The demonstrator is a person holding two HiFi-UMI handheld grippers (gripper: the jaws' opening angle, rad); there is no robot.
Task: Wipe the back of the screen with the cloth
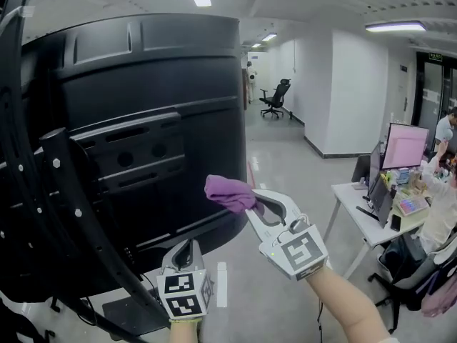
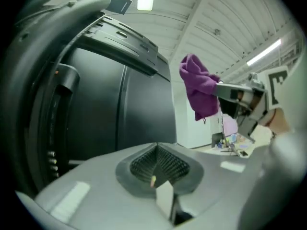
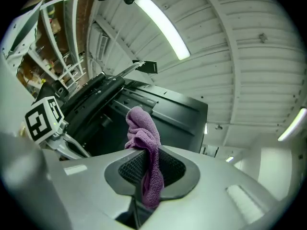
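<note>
The black back of a large screen (image 1: 150, 120) fills the left of the head view, mounted on a black stand (image 1: 78, 220). My right gripper (image 1: 251, 207) is shut on a purple cloth (image 1: 228, 193), which bunches out past its tips, just off the screen's lower right corner. In the right gripper view the cloth (image 3: 144, 143) is pinched between the pads with the screen back (image 3: 158, 114) behind it. My left gripper (image 1: 187, 250) sits lower, below the screen's bottom edge, jaws shut with nothing in them. In the left gripper view the cloth (image 2: 199, 90) hangs to the right of the screen (image 2: 115, 104).
A stand base (image 1: 136, 313) lies on the floor under the screen. At the right stands a white desk (image 1: 364, 213) with monitors (image 1: 403, 145) and a seated person (image 1: 439, 213). An office chair (image 1: 275, 98) stands far down the corridor.
</note>
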